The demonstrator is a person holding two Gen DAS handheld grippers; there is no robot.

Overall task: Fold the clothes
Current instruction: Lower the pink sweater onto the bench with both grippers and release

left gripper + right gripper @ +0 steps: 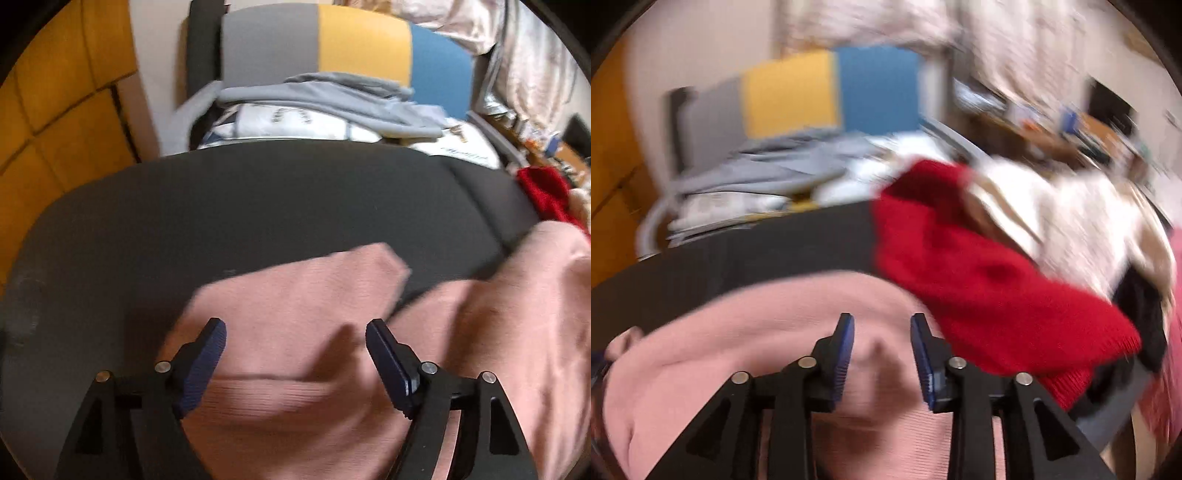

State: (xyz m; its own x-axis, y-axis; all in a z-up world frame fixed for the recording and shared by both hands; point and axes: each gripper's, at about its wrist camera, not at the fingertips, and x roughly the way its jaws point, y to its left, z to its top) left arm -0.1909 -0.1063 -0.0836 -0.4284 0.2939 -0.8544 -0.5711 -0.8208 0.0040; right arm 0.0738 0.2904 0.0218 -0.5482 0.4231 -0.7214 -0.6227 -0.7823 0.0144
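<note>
A pink ribbed garment (295, 295) lies on the dark grey table (221, 206), with one sleeve pointing away toward the table's middle. My left gripper (295, 326) is open wide above the pink cloth, with nothing between its blue pads. In the right wrist view the same pink garment (775, 317) lies under my right gripper (882, 321), which is open and empty. A red knit garment (979, 288) lies just right of the right gripper, overlapping the pink one.
A white and tan garment (1071, 221) lies on the red one. Behind the table stands a grey, yellow and blue panel (332, 44) with grey clothes (314, 96) and white bedding (288, 125). Orange cupboards (55, 110) are at left. A cluttered desk (1071, 133) is far right.
</note>
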